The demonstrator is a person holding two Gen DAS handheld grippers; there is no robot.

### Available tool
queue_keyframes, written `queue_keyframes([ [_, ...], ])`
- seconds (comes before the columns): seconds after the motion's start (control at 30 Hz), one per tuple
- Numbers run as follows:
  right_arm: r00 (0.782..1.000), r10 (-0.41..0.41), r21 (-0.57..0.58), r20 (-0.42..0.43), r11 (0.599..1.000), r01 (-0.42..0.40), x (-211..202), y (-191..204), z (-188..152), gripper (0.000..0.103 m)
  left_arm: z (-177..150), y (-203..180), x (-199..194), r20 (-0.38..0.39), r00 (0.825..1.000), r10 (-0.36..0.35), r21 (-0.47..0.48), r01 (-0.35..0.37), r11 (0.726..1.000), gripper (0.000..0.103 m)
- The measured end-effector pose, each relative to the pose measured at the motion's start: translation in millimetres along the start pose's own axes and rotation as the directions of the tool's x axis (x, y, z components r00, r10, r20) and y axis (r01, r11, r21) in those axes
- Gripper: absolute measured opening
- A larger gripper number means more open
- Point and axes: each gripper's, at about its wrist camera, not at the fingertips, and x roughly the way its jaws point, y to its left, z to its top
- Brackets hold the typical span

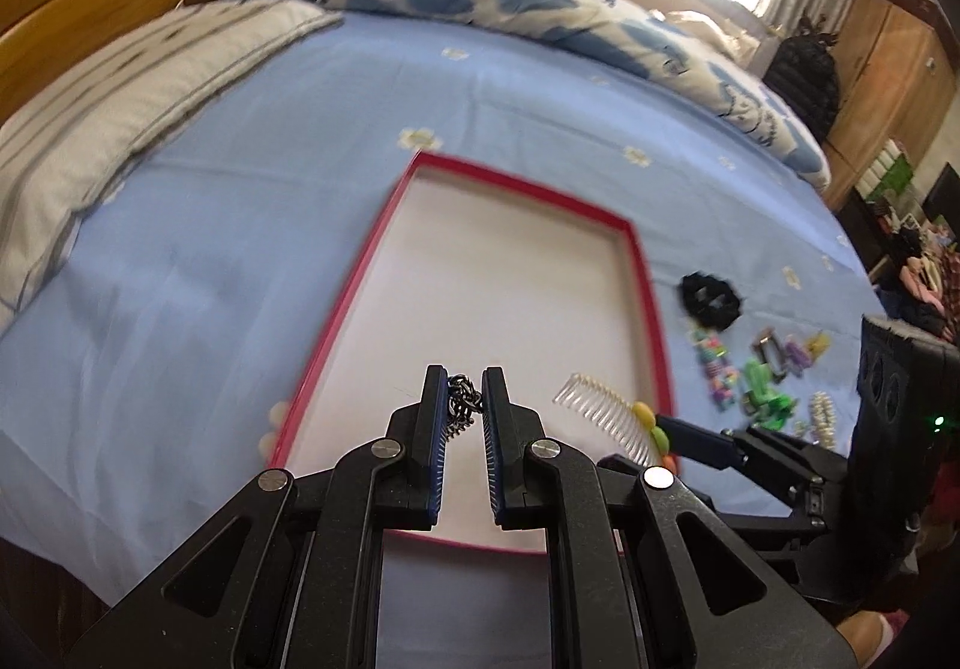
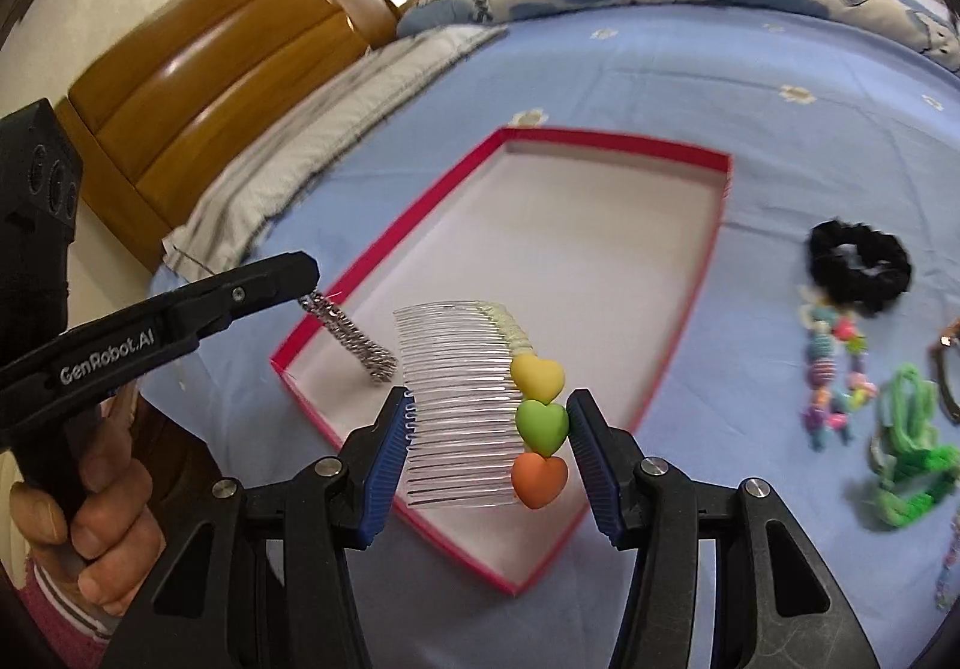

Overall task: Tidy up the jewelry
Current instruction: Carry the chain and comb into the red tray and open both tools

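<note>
one tray (image 2: pixel 606 141), two tools – one chain (image 2: pixel 354 336), one comb (image 2: pixel 456 405)

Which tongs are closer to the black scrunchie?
The right tongs. They hold the comb over the tray, on the side where the scrunchie lies. The left tongs, holding a chain, are over the tray's far side.

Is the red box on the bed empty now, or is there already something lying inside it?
Empty. The red box shows only its bare white floor in both views; the chain and hair comb are held above it in the grippers.
</note>
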Motion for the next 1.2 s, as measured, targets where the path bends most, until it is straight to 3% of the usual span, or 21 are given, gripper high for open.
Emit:
queue_keyframes([
  [0.37, 0.996, -0.040, -0.070, -0.082, 0.997, 0.034, 27.9, 2.5, -2.5, 0.053, -18.0, 17.2, 36.2, -0.103, 0.993, 0.062, -0.003, -0.063, 0.998, 0.010],
  [0.8, 0.988, -0.055, -0.138, -0.145, 0.990, 0.035, 42.1, 9.8, 2.2, 0.055, -19.2, 19.5, 39.5, -0.129, 0.990, 0.052, -0.002, -0.053, 0.999, 0.011],
  [0.9, 0.987, -0.049, -0.127, -0.151, 0.991, 0.030, 42.1, 7.0, 3.4, 0.055, -19.4, 20.1, 40.1, -0.138, 0.989, 0.049, -0.007, -0.050, 0.999, 0.016],
  [1.0, 0.988, -0.042, -0.116, -0.151, 0.993, 0.025, 42.4, 6.5, 4.3, 0.055, -19.0, 21.7, 37.2, -0.132, 0.990, 0.056, -0.021, -0.059, 0.998, 0.032],
  [1.2, 0.990, -0.027, -0.099, -0.141, 0.995, 0.013, 36.3, 5.6, 3.5, 0.058, -16.2, 18.5, 26.8, -0.112, 0.992, 0.060, -0.014, -0.062, 0.998, 0.040],
])
